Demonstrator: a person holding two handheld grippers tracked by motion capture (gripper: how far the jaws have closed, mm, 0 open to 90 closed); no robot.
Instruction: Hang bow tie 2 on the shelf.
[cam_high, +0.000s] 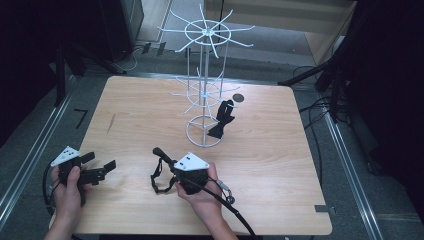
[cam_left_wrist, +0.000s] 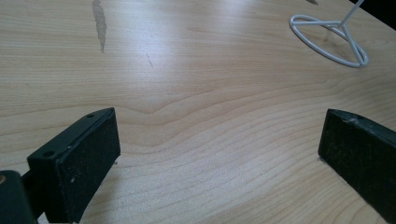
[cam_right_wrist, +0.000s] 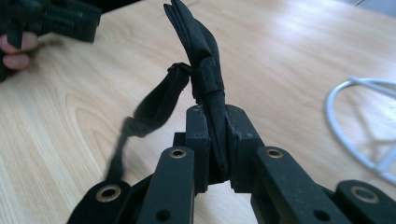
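Observation:
My right gripper (cam_high: 167, 159) (cam_right_wrist: 217, 116) is shut on a black bow tie (cam_high: 159, 151) (cam_right_wrist: 201, 51), pinched folded between the jaws and sticking up past them. Its black strap (cam_high: 157, 182) (cam_right_wrist: 156, 100) hangs down in a loop toward the wooden table (cam_high: 270, 150). My left gripper (cam_high: 100, 161) (cam_left_wrist: 219, 144) rests low over the table's front left, open, with bare wood between its jaws. A white wire rack (cam_high: 205, 85) stands mid-table, and a second black bow tie (cam_high: 222, 119) hangs at its lower tier.
The rack's ring base (cam_high: 204, 131) (cam_left_wrist: 327, 39) (cam_right_wrist: 336, 121) sits just beyond the right gripper. A small dark disc (cam_high: 238, 98) lies behind the rack. The left gripper and a hand (cam_right_wrist: 56, 18) appear far off in the right gripper view. A cable (cam_high: 235, 212) trails off the front edge.

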